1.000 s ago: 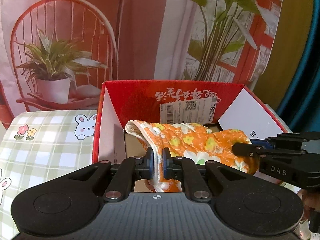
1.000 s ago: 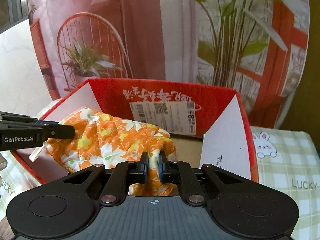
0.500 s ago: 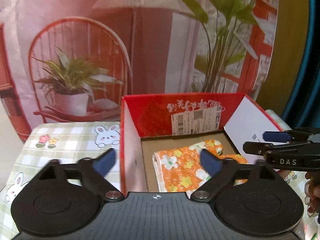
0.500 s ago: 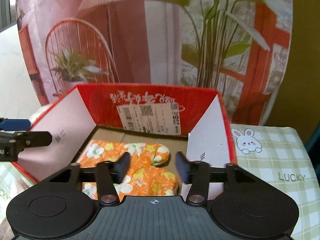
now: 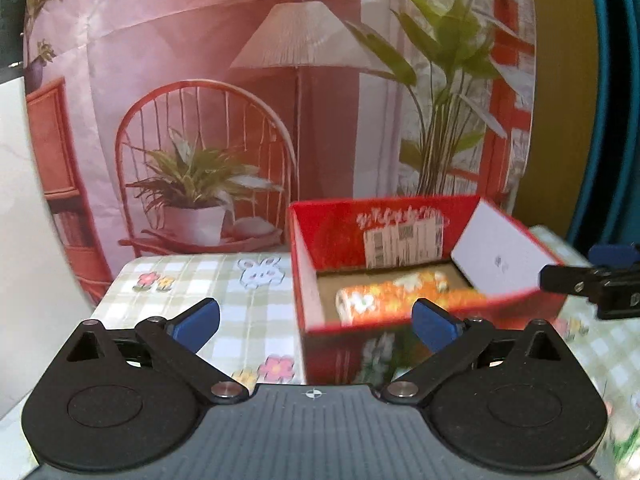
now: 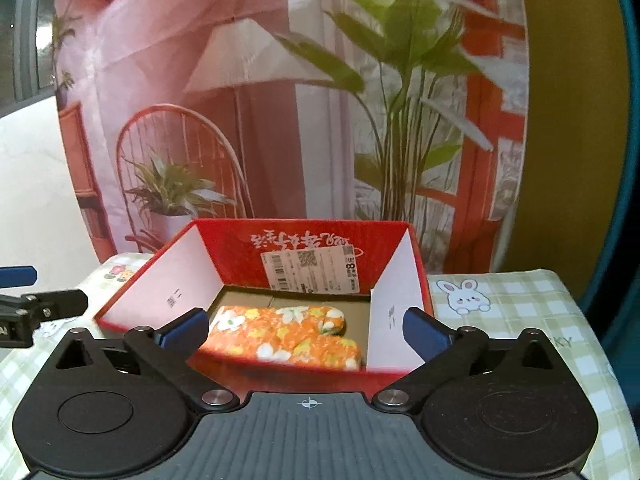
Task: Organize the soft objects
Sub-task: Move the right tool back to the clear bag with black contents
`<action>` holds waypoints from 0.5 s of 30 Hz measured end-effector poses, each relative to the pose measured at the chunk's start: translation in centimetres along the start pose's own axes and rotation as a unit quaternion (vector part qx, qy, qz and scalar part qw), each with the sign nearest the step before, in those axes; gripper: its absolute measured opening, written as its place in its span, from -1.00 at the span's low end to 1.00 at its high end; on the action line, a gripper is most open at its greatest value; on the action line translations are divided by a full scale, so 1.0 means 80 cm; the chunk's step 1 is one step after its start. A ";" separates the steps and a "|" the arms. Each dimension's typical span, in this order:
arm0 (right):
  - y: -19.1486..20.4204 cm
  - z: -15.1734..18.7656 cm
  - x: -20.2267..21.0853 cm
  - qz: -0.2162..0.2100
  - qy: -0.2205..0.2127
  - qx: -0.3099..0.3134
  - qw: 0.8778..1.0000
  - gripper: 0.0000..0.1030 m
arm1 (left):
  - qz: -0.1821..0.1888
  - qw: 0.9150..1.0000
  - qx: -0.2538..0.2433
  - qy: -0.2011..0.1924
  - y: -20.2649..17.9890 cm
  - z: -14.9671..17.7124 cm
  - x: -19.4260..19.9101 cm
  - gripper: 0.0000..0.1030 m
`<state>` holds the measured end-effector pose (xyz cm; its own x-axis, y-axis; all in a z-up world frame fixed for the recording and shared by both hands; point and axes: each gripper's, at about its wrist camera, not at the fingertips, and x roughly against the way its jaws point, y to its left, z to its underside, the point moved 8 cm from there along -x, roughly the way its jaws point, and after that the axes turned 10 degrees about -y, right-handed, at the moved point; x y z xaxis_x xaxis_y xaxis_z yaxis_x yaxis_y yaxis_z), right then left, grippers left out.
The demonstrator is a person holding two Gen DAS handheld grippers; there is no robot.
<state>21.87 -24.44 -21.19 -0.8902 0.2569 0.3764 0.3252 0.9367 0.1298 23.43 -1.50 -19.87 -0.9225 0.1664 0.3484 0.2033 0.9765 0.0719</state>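
Note:
An orange flowered cloth (image 5: 392, 296) (image 6: 284, 328) lies folded on the floor of an open red cardboard box (image 5: 340, 228) (image 6: 240, 240). My left gripper (image 5: 316, 316) hangs back from the box's near left corner, its jaws opening wide with nothing between them. My right gripper (image 6: 306, 326) is in front of the box, its jaws likewise opening and holding nothing. Each gripper shows at the edge of the other's view: the right gripper (image 5: 576, 266) beside the box's right flap, the left gripper (image 6: 36, 290) off the box's left side.
The box stands on a table with a green checked cloth (image 5: 248, 292) (image 6: 520, 304) printed with rabbits and flowers. A printed backdrop (image 5: 200, 120) of a chair, lamp and plants hangs right behind the table. White box flaps (image 6: 400, 288) stand up at both sides.
Both grippers let go of the orange cloth, opened wide and drew back and up from the box. The cloth dropped and now lies flat inside the box.

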 end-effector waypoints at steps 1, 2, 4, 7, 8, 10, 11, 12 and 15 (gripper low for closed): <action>0.002 0.004 0.009 0.001 0.001 -0.001 1.000 0.99 | -0.005 1.000 -0.009 0.002 -0.002 0.006 0.006 1.00; 0.004 0.010 0.018 0.001 0.003 -0.005 1.000 0.99 | -0.008 1.000 -0.017 0.001 -0.002 0.012 0.014 1.00; 0.004 0.023 0.034 0.001 0.009 -0.015 1.000 0.99 | -0.004 1.000 -0.026 0.001 -0.006 0.023 0.027 0.99; 0.004 0.046 0.057 0.010 0.020 -0.022 1.000 0.99 | 0.011 1.000 -0.013 0.007 -0.010 0.042 0.043 0.98; 0.005 0.054 0.065 0.012 0.022 -0.021 0.999 0.99 | 0.015 1.000 -0.005 0.011 -0.010 0.049 0.048 0.98; 0.005 0.071 0.079 0.013 0.028 -0.019 0.999 0.99 | 0.018 1.000 0.004 0.020 -0.011 0.063 0.053 0.92; 0.005 0.080 0.085 0.014 0.033 -0.019 0.999 0.99 | 0.018 1.000 0.005 0.025 -0.011 0.069 0.053 0.85; 0.005 0.089 0.091 0.015 0.038 -0.020 0.999 0.99 | 0.019 0.999 0.007 0.031 -0.010 0.075 0.054 0.81; 0.006 0.118 0.108 0.010 0.058 -0.029 0.998 0.99 | 0.019 0.999 0.022 0.041 -0.004 0.089 0.056 0.72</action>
<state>11.31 -19.52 -26.49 -0.8411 0.2427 0.4834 0.3636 0.9153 0.1732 16.94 -0.09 -24.97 -0.8838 0.1929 0.4262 0.2207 0.9752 0.0164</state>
